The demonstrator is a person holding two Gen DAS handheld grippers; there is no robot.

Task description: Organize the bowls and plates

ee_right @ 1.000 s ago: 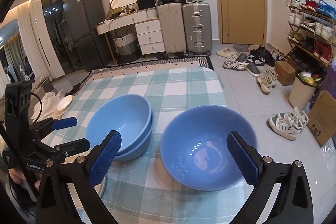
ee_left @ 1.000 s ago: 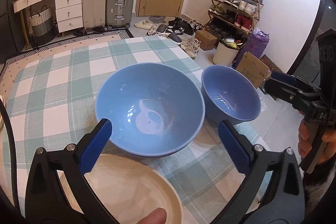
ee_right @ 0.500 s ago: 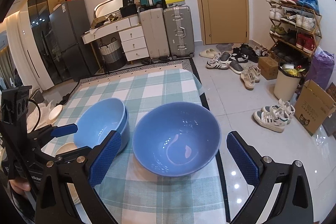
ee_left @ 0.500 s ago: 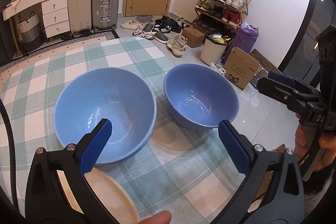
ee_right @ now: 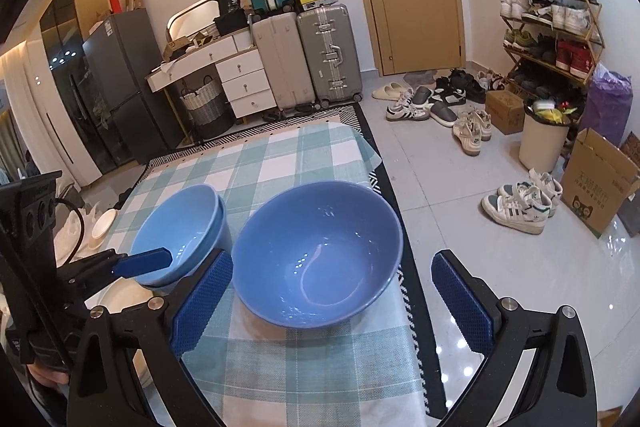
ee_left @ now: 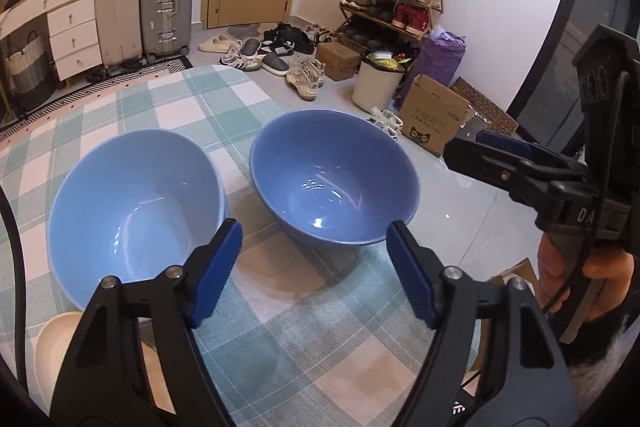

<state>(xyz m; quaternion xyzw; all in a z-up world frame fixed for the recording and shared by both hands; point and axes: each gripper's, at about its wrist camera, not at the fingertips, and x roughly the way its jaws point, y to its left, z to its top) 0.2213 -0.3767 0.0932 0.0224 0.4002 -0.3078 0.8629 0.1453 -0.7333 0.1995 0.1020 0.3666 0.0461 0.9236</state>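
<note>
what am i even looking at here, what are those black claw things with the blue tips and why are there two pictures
No robot here: a person holds a hand-operated gripper in each hand, and each carries a wide-angle camera looking out along its own jaws, so you get two pictures.

One picture is from the left gripper, which has the right gripper and the hand holding it at its edge. The other is from the right gripper, with the left one at its left side.

On the checked tablecloth sit a single blue bowl and, beside it, a stack of lighter blue bowls. A cream plate lies at the near left.

Nothing is held. The left jaws have just been closing partway, with nothing pressed between them; the right jaws stand open around empty air in front of the single bowl.
</note>
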